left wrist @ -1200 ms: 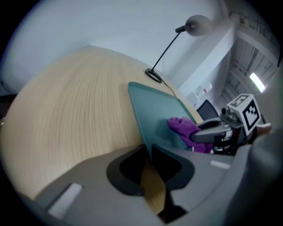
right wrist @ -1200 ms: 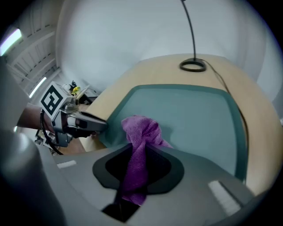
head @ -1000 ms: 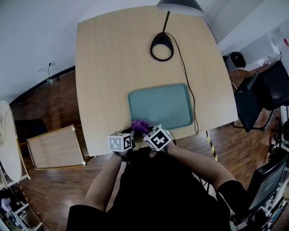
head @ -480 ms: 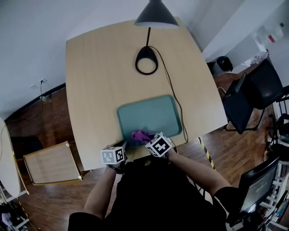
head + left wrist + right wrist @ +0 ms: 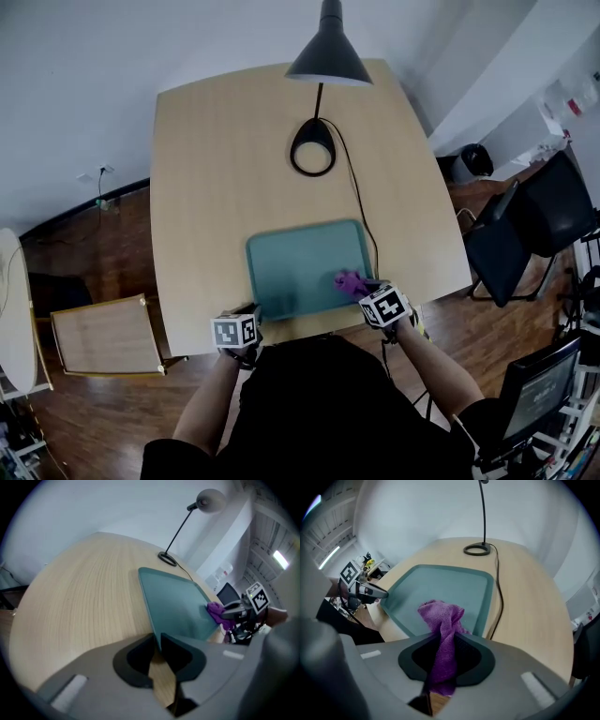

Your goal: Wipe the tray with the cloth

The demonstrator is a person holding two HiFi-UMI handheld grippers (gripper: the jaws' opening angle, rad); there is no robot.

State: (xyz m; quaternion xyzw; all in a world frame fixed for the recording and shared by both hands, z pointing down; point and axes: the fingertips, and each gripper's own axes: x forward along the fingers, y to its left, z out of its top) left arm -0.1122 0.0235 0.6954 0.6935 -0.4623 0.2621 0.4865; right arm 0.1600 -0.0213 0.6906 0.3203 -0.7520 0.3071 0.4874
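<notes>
At the near edge of the bench (image 5: pixel 225 169), the right hand-held gripper (image 5: pixel 367 291) is clamped on the purple cloth (image 5: pixel 349 281), whose bunched free end rests on the near right corner of the tray (image 5: pixel 300 262). The left hand-held gripper (image 5: pixel 157 641) has its jaws nearly together, pinching the rim at the tray's near left corner. The tray lies flat, long axis running left to right along that edge.
</notes>
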